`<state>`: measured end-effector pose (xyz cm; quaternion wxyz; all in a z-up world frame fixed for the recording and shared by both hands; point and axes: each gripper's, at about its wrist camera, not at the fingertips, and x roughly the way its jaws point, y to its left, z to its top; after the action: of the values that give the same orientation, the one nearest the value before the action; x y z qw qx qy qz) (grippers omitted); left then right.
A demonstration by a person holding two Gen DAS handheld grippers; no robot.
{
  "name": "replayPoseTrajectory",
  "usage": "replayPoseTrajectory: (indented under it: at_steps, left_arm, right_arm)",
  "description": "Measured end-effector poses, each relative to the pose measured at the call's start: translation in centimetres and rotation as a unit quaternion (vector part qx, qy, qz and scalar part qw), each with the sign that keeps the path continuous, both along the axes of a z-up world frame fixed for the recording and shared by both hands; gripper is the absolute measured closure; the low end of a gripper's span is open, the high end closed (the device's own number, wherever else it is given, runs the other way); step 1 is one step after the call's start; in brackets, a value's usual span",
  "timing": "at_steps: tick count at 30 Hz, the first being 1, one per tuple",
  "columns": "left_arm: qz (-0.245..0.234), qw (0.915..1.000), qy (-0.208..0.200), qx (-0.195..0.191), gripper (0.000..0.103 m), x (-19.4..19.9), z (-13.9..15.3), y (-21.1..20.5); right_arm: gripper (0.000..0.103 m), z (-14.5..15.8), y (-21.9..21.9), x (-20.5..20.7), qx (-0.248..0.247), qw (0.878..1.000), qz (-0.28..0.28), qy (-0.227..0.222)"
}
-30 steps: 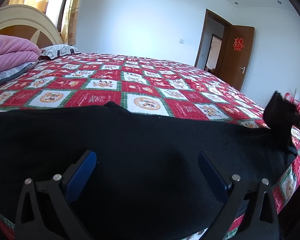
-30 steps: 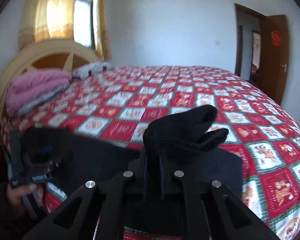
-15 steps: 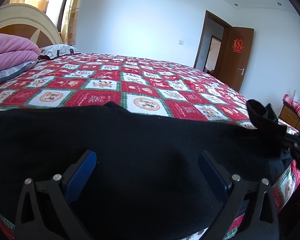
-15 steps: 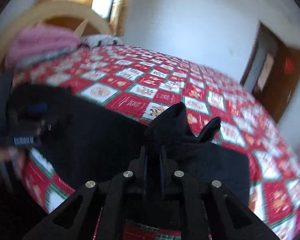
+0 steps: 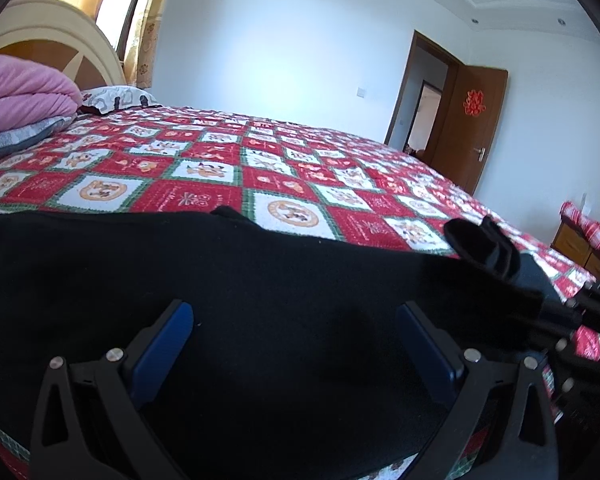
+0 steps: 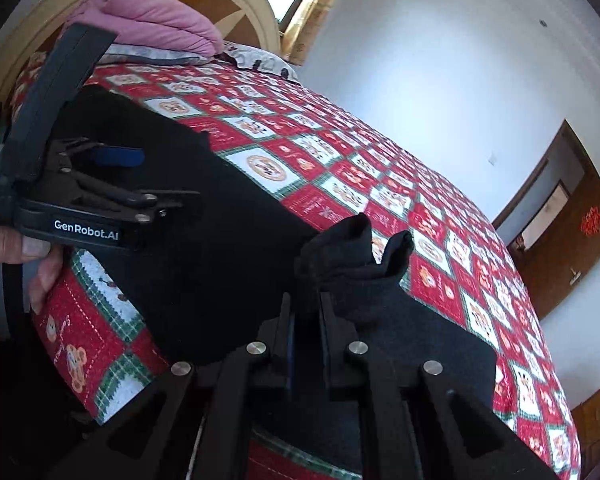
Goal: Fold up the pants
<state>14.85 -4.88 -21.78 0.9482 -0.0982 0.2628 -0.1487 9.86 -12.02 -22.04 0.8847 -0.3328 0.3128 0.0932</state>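
Black pants (image 5: 260, 300) lie spread along the near edge of the bed with the red patterned cover (image 5: 204, 196). My left gripper (image 5: 296, 320) is open, its blue pads (image 5: 168, 336) wide apart just above the flat black cloth. In the right wrist view my right gripper (image 6: 306, 308) is shut on a bunched end of the pants (image 6: 352, 252), lifted off the bed. The left gripper (image 6: 152, 178) shows at the left of that view, in a person's hand (image 6: 36, 256). From the left wrist view, the right gripper (image 5: 560, 308) holds the raised bunch (image 5: 484, 248) at the right.
A pink quilt (image 5: 20, 92) and a pillow (image 5: 116, 98) lie by the headboard (image 6: 236, 20) at the far left. A brown door (image 5: 476, 120) stands ajar at the back right. A low wooden cabinet (image 5: 580, 244) is beside the bed's right side.
My right gripper has rolled and carried the bunched pants end lower and leftward, closer to the left gripper. The left gripper has stayed in place, open.
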Motion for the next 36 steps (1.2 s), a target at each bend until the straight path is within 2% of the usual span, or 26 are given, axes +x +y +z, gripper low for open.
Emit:
replayPoseTrajectory:
  at_steps: [3,10,16,20,22,24,26,28,30,32,34,36]
  left_arm:
    - [0.002,0.9999,0.0,-0.014,0.0,0.0,0.0,0.5]
    - [0.0,1.0,-0.002,-0.009,0.0,0.1,-0.1,0.4]
    - [-0.001,0.9999,-0.002,-0.015,0.0,0.1,-0.2,0.5]
    - [-0.002,1.0,-0.003,-0.008,0.0,0.1,-0.2,0.4]
    - [-0.002,0.9999,-0.002,-0.011,0.0,0.1,-0.2,0.5]
    - [0.008,0.9999,0.002,-0.013,0.0,-0.1,0.3,0.7]
    - [0.012,0.9997,-0.007,-0.021,0.0,-0.7,1.5,0.7]
    - [0.008,0.9997,-0.014,-0.017,0.0,-1.0,2.8,0.1]
    - [-0.017,0.9994,-0.025,-0.017,0.0,-1.2,4.0,-1.1]
    - [-0.047,0.9986,-0.019,-0.011,0.0,-0.7,4.5,-3.1]
    - [-0.064,0.9979,-0.007,-0.005,0.0,0.0,4.5,-4.9]
    - [-0.067,0.9973,0.006,0.031,0.0,0.9,4.2,-7.1]
  right_arm:
    - [0.093,-0.5,1.0,0.1,0.004,1.0,0.017,0.006]
    - [0.093,-2.5,1.7,-0.2,-0.016,0.999,0.037,0.036]
    - [0.093,-2.4,2.3,-0.7,-0.005,0.998,0.051,0.034]
    - [0.091,-3.8,2.6,-0.5,-0.024,0.996,0.054,0.059]
    - [0.09,-3.8,2.7,-0.7,-0.031,0.997,0.055,0.051]
    - [0.086,-3.1,2.6,-0.7,-0.024,0.997,0.049,0.063]
    - [0.074,-1.9,1.9,-1.1,-0.005,0.996,0.049,0.077]
    - [0.067,-0.3,0.6,-1.9,0.016,0.996,0.048,0.074]
    - [0.066,1.5,-1.6,-2.3,0.045,0.996,0.03,0.074]
    - [0.066,2.9,-4.2,-2.1,0.073,0.995,0.002,0.067]
    - [0.066,3.9,-7.8,-1.3,0.095,0.993,-0.06,0.047]
    - [0.066,4.7,-11.2,-0.4,0.13,0.983,-0.124,0.028]
